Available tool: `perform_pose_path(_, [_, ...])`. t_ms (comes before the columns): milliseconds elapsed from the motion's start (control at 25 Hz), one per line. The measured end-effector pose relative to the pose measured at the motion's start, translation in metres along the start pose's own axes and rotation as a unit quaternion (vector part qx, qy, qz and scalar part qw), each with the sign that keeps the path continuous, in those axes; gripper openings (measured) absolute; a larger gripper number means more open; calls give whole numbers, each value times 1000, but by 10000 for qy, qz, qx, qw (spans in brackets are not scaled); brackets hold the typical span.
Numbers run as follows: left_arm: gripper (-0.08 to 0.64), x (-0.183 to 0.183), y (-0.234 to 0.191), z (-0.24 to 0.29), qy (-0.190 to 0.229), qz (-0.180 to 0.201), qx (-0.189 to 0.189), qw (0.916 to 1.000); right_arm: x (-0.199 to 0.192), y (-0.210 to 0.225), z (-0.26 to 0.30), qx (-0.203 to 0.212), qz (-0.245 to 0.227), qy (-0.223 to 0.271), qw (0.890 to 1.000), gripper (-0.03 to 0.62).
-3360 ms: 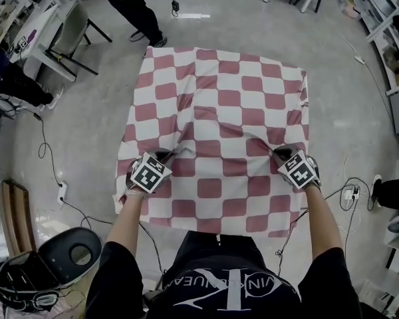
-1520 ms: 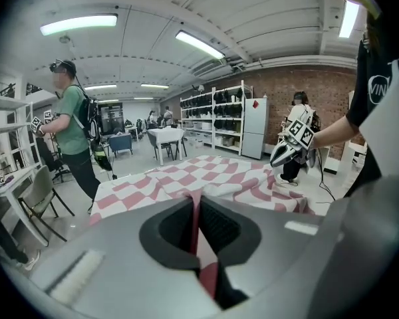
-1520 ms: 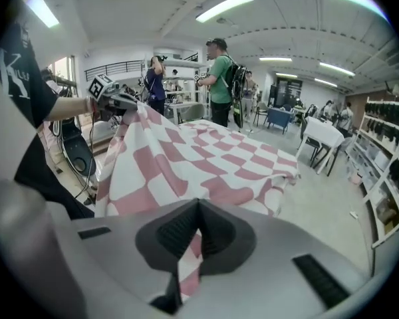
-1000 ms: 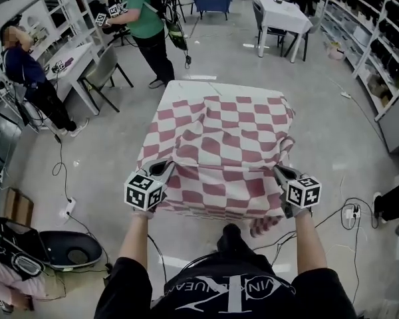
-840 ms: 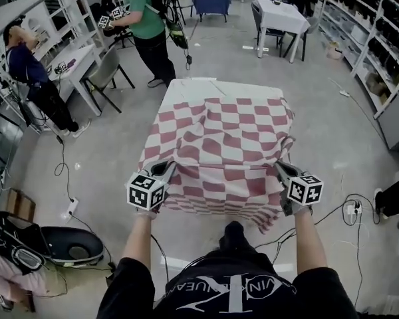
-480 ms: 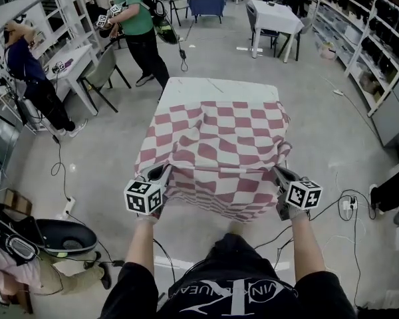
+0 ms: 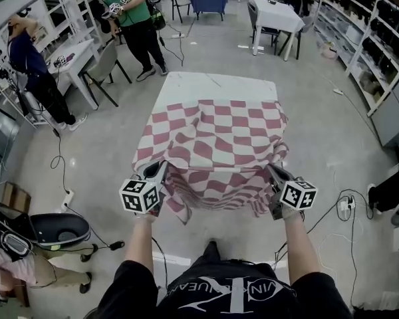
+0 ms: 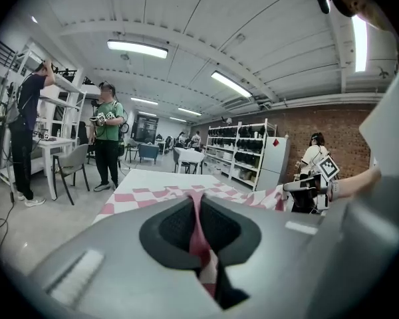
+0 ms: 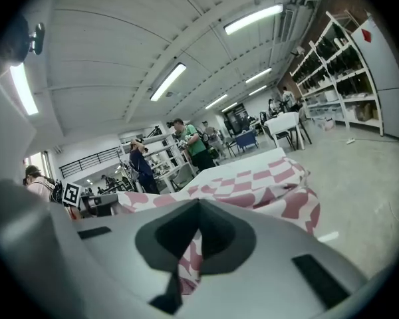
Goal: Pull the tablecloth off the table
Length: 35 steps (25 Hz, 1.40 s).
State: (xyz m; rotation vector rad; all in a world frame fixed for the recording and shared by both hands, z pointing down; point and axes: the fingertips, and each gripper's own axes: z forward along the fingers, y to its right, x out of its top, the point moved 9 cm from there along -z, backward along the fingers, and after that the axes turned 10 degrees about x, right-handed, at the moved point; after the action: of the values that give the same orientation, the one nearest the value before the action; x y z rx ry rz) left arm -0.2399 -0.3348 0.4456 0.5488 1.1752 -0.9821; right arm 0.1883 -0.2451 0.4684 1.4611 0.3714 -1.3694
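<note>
Two pinches hold: left gripper (image 7: 158, 171) and right gripper (image 7: 274, 173) are each clamped on the tablecloth (image 7: 213, 138), which is stretched ahead of them over the table (image 7: 206, 85). Uneven pulling could slip cloth from one jaw, I reckon.

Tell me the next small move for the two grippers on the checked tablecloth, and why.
Probably draw the left gripper and the right gripper back toward the person together, jaws shut. Each pinches the near edge of the tablecloth, which hangs off the near side yet covers most of the table; only the far strip is bare.
</note>
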Motion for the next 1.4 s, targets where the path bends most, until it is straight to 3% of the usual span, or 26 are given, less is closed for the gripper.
perform_pose_path(240, [11, -1, 20, -1, 72, -99, 168, 9998, 7, 12, -4, 279, -56, 32, 9996, 8])
perform_pose_path(440, [11, 2, 63, -65, 233, -401, 414, 9981, 12, -22, -56, 478, -42, 78, 9988, 8])
perform_pose_path(720, [11, -71, 122, -137, 505, -471, 701, 9951, -56, -37, -122, 803, -144, 109, 9966, 8])
perform_pose_path(1400, [11, -106, 213, -240, 913, -754, 1276, 9847, -72, -69, -206, 1533, -161, 102, 9880, 8])
